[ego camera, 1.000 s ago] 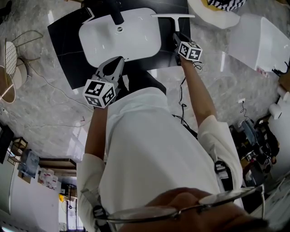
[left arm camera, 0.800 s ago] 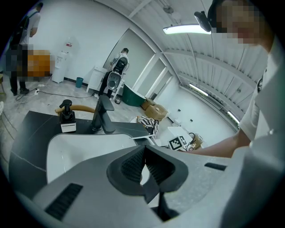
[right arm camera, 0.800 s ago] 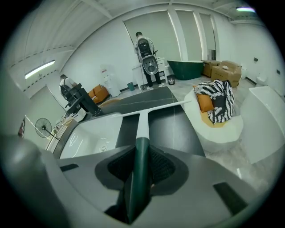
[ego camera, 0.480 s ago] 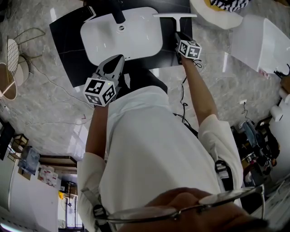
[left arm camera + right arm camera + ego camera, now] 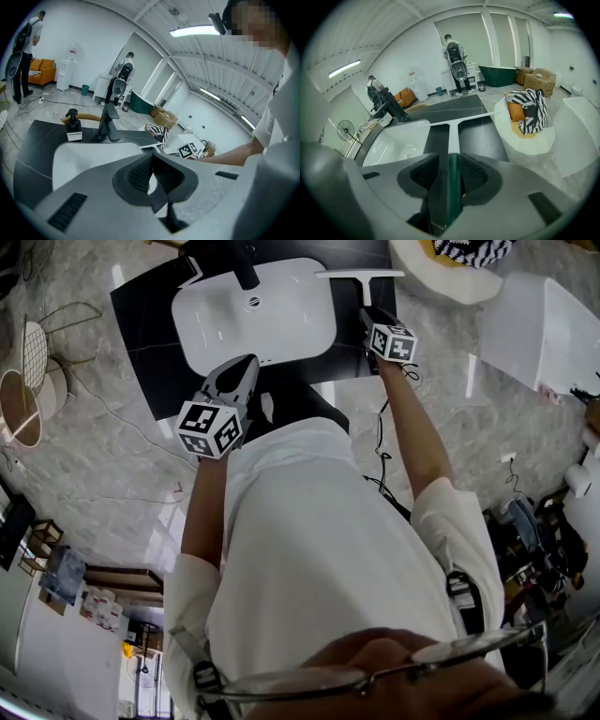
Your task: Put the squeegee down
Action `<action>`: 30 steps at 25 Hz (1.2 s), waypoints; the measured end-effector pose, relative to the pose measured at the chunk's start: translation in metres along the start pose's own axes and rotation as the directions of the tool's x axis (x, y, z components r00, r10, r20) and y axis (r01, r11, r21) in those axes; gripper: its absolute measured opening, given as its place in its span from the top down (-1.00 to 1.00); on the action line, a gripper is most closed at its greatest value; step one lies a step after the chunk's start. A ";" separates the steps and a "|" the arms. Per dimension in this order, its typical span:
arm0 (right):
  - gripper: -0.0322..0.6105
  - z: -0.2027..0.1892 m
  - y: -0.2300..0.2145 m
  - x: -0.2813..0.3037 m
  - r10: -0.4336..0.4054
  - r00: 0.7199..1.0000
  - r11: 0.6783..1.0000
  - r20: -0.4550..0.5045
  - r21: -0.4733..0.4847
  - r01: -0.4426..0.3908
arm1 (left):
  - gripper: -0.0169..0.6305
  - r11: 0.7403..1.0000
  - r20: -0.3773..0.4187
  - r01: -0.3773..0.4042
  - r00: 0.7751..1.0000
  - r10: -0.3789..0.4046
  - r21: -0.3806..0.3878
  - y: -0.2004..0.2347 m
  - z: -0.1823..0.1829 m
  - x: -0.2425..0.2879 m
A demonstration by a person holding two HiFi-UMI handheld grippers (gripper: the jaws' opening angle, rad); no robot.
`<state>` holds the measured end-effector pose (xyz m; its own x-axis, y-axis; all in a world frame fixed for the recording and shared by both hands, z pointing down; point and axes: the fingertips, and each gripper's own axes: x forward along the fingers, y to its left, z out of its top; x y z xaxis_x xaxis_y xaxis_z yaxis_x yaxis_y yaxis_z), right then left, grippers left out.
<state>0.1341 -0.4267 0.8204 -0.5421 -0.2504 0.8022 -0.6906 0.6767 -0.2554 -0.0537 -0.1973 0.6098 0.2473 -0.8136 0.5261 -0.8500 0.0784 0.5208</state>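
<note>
The squeegee point(image 5: 359, 275) lies on the black counter point(image 5: 150, 324) just right of the white sink point(image 5: 211, 334), its pale blade across the far end. Its dark green handle point(image 5: 451, 187) runs back between the jaws of my right gripper point(image 5: 367, 319), which are opening; a gap shows beside the handle on the left. Seen along that gripper point(image 5: 451, 161), the white shaft point(image 5: 453, 136) rests flat on the counter. My left gripper point(image 5: 242, 367) hovers at the sink's near edge, shut with nothing in it, its pads meeting at the tips point(image 5: 152, 161).
A black faucet point(image 5: 246, 268) and a soap dispenser point(image 5: 71, 126) stand behind the sink. A white tub with a striped cushion point(image 5: 441, 268) and another white tub point(image 5: 539, 329) sit to the right. A wire chair point(image 5: 28, 352) and cables are on the marble floor at left.
Only the view has shifted slightly; both grippers and the squeegee keep their places.
</note>
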 end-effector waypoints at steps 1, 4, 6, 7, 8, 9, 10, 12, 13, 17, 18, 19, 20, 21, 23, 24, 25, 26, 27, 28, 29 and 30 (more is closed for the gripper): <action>0.43 0.000 0.001 -0.003 0.002 1.000 1.000 0.007 0.003 -0.002 | 0.93 1.000 0.004 -0.004 1.000 0.004 0.001 0.000 0.001 -0.002; 0.47 0.002 0.008 -0.015 0.008 0.999 1.000 0.039 0.005 -0.008 | 0.93 1.000 0.019 -0.015 1.000 0.015 0.006 0.000 0.003 -0.011; 0.49 0.004 0.015 -0.024 0.011 0.998 1.000 0.065 0.007 -0.012 | 0.93 1.000 0.027 -0.020 0.999 0.020 0.014 0.000 0.004 -0.018; 0.50 0.005 0.019 -0.029 0.013 0.997 1.000 0.078 0.008 -0.014 | 0.93 1.000 0.030 -0.021 0.999 0.020 0.018 0.000 0.005 -0.022; 0.51 0.006 0.023 -0.035 0.016 0.996 1.000 0.091 0.009 -0.017 | 0.93 1.000 0.033 -0.021 0.999 0.020 0.021 0.000 0.005 -0.025; 0.52 0.008 0.028 -0.040 0.020 0.994 1.000 0.104 0.009 -0.021 | 0.93 1.000 0.036 -0.020 0.999 0.019 0.024 -0.001 0.004 -0.028; 0.53 0.009 0.032 -0.046 0.023 0.993 1.000 0.116 0.008 -0.024 | 0.93 1.000 0.039 -0.018 0.999 0.017 0.026 -0.002 0.004 -0.031; 0.56 0.010 0.042 -0.060 0.025 0.990 1.000 0.141 0.005 -0.026 | 0.93 0.999 0.046 -0.010 0.999 0.009 0.032 -0.003 0.005 -0.038; 0.58 0.010 0.047 -0.067 0.022 0.988 1.000 0.153 0.002 -0.022 | 0.93 0.999 0.049 -0.006 0.999 0.004 0.037 -0.004 0.005 -0.041; 0.65 0.010 0.066 -0.098 0.005 0.978 1.000 0.206 -0.019 -0.002 | 0.93 0.998 0.069 0.023 0.997 -0.027 0.050 -0.008 0.004 -0.056; 0.68 0.010 0.071 -0.105 -0.001 0.976 1.000 0.219 -0.019 0.005 | 0.93 0.998 0.074 0.036 0.996 -0.039 0.048 -0.009 0.003 -0.060; 0.70 0.008 0.075 -0.113 -0.008 0.973 1.000 0.230 -0.017 0.012 | 0.93 0.998 0.078 0.049 0.996 -0.053 0.043 -0.009 0.002 -0.065; 0.72 0.006 0.079 -0.121 -0.017 0.970 1.000 0.240 -0.011 0.020 | 0.93 0.997 0.081 0.062 0.995 -0.065 0.038 -0.009 0.000 -0.069; 0.74 0.004 0.083 -0.129 -0.026 0.968 1.000 0.250 -0.003 0.027 | 0.93 0.997 0.081 0.073 0.994 -0.076 0.037 -0.009 -0.001 -0.074; 0.76 0.000 0.092 -0.145 -0.038 0.962 0.999 0.270 0.011 0.037 | 0.93 0.995 0.075 0.090 0.993 -0.093 0.048 -0.007 -0.004 -0.084; 0.77 -0.002 0.098 -0.154 -0.042 0.959 0.999 0.281 0.015 0.040 | 0.93 0.994 0.069 0.097 0.993 -0.101 0.057 -0.006 -0.005 -0.088; 0.78 -0.004 0.105 -0.162 -0.045 0.956 0.999 0.291 0.017 0.042 | 0.93 0.992 0.062 0.103 0.992 -0.107 0.068 -0.005 -0.006 -0.093; 0.80 -0.006 0.112 -0.171 -0.047 0.953 0.999 0.300 0.017 0.044 | 0.93 0.991 0.055 0.108 0.992 -0.113 0.079 -0.005 -0.008 -0.098; 0.81 -0.008 0.119 -0.179 -0.048 0.950 0.999 0.308 0.015 0.046 | 0.93 0.989 0.052 0.113 0.992 -0.118 0.090 -0.006 -0.009 -0.102; 0.82 -0.009 0.126 -0.187 -0.050 0.948 0.999 0.316 0.011 0.049 | 0.93 0.988 0.051 0.119 0.991 -0.125 0.100 -0.007 -0.009 -0.106; 0.83 -0.010 0.131 -0.194 -0.052 0.945 0.999 0.324 0.009 0.052 | 0.93 0.986 0.053 0.127 0.990 -0.133 0.108 -0.010 -0.008 -0.109; 0.84 -0.011 0.135 -0.201 -0.055 0.941 0.998 0.333 0.007 0.056 | 0.93 0.984 0.056 0.136 0.988 -0.143 0.117 -0.013 -0.007 -0.111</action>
<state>0.1552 -0.2773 0.6302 -0.6313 -0.5036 0.5897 -0.7234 0.6565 -0.2138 -0.0663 -0.1037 0.5494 0.3399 -0.8477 0.4074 -0.8570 -0.1007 0.5055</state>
